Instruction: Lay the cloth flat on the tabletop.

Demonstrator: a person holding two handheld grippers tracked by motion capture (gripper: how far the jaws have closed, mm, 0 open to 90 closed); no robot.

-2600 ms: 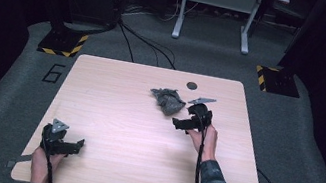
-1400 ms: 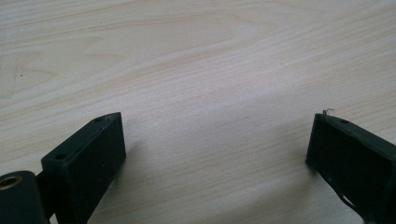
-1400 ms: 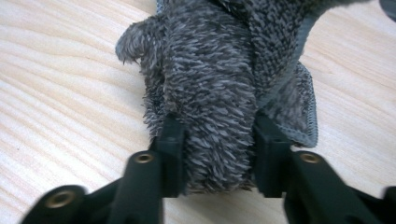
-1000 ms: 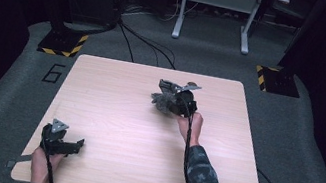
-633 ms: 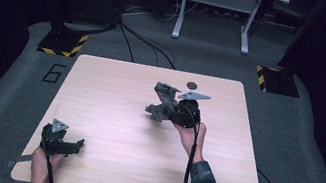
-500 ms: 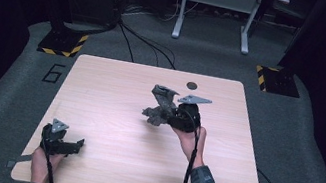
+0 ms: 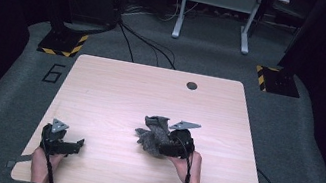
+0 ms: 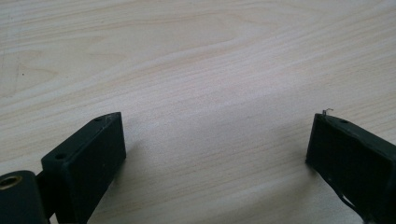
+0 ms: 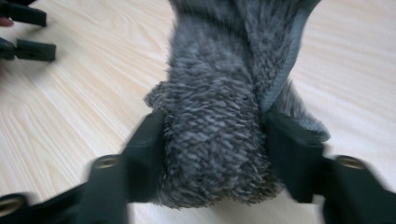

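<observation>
The pale wooden tabletop is the largest thing here, with a small dark round spot near its far edge. Toward the near middle sits a crumpled grey fleecy cloth, lifted slightly and bunched. The right gripper has it: in the right gripper view its fingers press in on both sides of the fuzzy cloth. The left gripper rests at the near left corner, well apart, its fingers spread wide over bare wood, holding nothing.
</observation>
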